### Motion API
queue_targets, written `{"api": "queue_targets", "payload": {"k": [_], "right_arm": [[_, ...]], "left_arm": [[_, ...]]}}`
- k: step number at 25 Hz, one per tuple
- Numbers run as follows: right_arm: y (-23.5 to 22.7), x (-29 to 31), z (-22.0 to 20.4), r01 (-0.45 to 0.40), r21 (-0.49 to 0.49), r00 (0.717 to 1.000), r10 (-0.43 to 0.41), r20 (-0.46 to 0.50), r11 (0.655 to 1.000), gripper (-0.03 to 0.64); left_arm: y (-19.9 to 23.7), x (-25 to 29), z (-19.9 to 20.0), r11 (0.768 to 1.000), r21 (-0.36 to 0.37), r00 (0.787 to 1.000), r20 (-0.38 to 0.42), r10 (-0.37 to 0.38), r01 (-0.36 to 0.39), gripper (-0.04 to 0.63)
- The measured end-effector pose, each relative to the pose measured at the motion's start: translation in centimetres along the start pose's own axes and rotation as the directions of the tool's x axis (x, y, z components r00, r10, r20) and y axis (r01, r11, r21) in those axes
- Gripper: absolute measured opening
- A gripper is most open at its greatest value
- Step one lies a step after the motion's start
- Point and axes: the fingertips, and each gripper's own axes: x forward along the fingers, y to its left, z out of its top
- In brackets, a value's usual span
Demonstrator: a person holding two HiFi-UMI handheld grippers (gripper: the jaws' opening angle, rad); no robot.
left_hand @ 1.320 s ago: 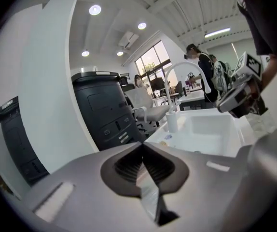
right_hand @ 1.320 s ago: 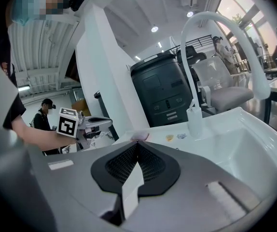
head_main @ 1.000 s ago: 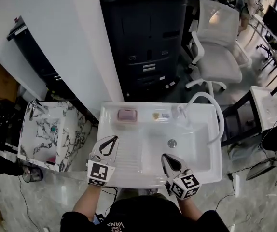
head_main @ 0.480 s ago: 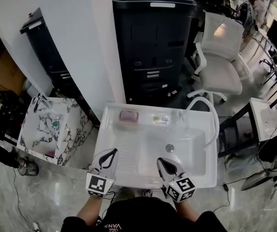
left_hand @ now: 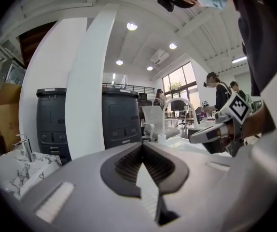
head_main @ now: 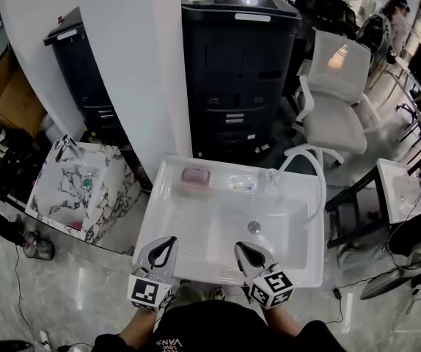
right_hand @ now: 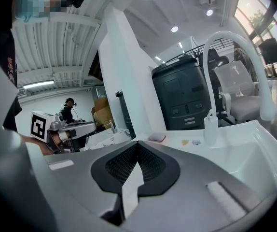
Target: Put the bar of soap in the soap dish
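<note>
White sink (head_main: 196,229) far ledge bears the pink soap (head_main: 194,175), nearer the left gripper (head_main: 168,240) than the right gripper (head_main: 239,246); both pressed together, empty.

At sink (head_main: 172,218) near rim: left gripper (head_main: 168,240), right gripper (head_main: 239,246). On back ledge: soap dish (head_main: 195,176), ahead of left gripper. Ahead of right gripper: drain (head_main: 254,226), then faucet (head_main: 302,149).
</note>
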Motion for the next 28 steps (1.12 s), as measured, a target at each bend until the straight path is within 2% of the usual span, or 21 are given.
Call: {"api": "queue_targets", "payload": {"k": [5,22,28], "right_arm": [[0.3,-0.9,-0.1,-0.023,-0.014,1.000,0.023,-0.006,1.000,0.000],[-0.5,-2.3,-0.7,-0.012,-0.035,0.999,0.011,-0.041,0.999,0.000],[-0.7,-2.5,-0.6,-0.007,-0.044,0.999,0.005,-0.046,0.999,0.000]], "left_arm": [[-1.4,-1.1,0.1,0.999,-0.038,1.000,-0.014,0.008,-0.009,0.052],[-2.9,-3.2,-1.2,0.999,-0.025,0.998,-0.034,0.046,-0.047,0.052],[-3.2,-3.1,-0.8,0.997,-0.066,0.999,-0.014,0.040,-0.041,0.052]]}}
